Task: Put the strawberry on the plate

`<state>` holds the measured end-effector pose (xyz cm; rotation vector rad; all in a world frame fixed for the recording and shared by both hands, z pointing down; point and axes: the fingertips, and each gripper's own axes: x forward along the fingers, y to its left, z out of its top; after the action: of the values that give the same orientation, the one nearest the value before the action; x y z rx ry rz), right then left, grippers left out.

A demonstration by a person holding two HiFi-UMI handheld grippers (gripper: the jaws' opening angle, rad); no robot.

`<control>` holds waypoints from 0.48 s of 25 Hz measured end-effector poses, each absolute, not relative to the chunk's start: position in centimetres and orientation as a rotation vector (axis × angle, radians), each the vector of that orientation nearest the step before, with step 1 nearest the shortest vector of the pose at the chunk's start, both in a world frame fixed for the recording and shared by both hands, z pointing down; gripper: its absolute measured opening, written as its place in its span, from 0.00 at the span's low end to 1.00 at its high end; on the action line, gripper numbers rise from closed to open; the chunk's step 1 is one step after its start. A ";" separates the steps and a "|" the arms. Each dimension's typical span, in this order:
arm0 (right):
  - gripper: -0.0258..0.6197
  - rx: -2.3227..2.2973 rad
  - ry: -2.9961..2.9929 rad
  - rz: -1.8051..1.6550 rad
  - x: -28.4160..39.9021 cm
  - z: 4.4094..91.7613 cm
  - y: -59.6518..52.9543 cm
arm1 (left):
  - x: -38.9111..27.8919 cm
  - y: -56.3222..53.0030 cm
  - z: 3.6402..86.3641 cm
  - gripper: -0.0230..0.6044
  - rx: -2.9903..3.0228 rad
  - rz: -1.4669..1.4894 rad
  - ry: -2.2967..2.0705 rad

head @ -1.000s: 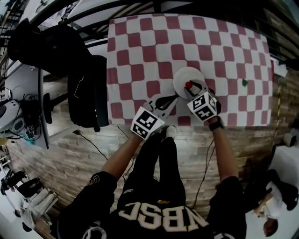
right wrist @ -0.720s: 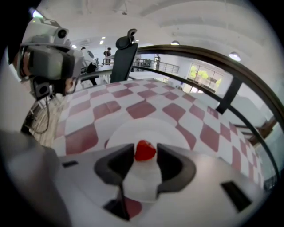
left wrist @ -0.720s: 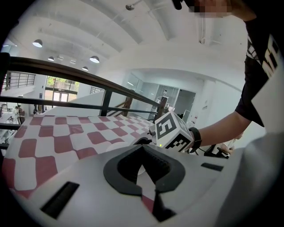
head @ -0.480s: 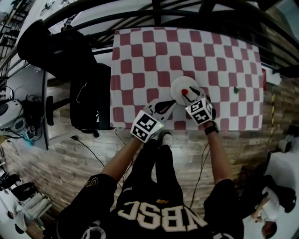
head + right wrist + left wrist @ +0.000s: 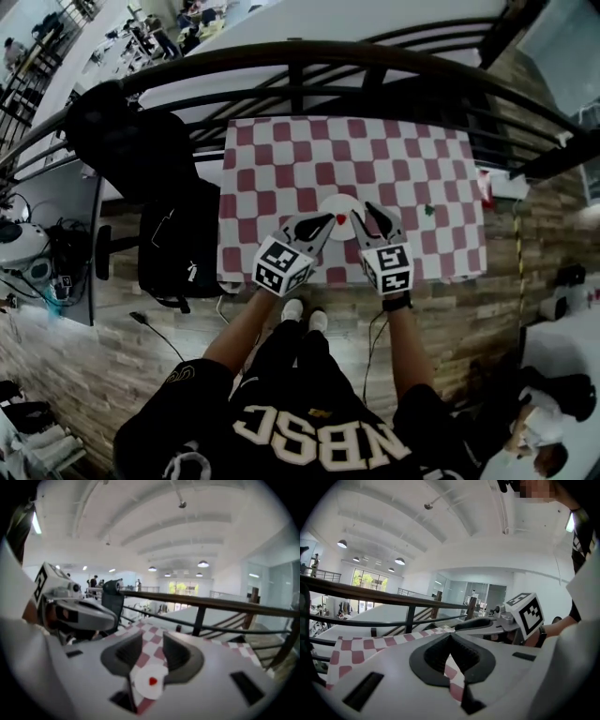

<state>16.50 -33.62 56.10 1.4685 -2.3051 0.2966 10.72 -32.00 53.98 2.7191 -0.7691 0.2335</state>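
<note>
The small red strawberry (image 5: 342,219) lies on the white plate (image 5: 335,203) near the front edge of the checked table; nothing holds it. In the right gripper view the strawberry (image 5: 152,681) and the plate (image 5: 142,689) show far below, through the gap between the jaws. My right gripper (image 5: 369,215) hovers just right of the plate, and its jaws are closing with nothing between them. Just left of the plate hangs my left gripper (image 5: 324,221), fingertips together and empty. In its own view the left gripper (image 5: 450,637) sees only checked cloth beyond its tips.
A small green bit (image 5: 429,210) lies on the red-and-white cloth (image 5: 394,159) right of the plate. A black backpack on a chair (image 5: 178,246) stands at the table's left side. A dark railing (image 5: 300,70) runs along the far side.
Both grippers have risen and drawn back from the plate toward the table's front edge. The strawberry stays on the plate. The head view has pulled farther from the table.
</note>
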 end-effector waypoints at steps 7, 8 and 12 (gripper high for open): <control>0.15 1.792 -2.315 0.228 17.2 47.5 -29.8 | 10.0 -30.4 47.4 0.06 2.758 0.125 -0.871; 0.14 1.848 -2.298 0.215 17.5 46.6 -29.4 | 9.7 -30.3 46.7 0.06 2.762 0.115 -0.900; 0.10 2.005 -2.233 0.155 18.0 43.8 -28.1 | 8.5 -30.3 44.0 0.06 2.787 0.077 -1.040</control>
<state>18.02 -28.06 43.80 2.0047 -2.2332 0.1548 8.52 -30.32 44.04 2.7873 -1.0395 0.0774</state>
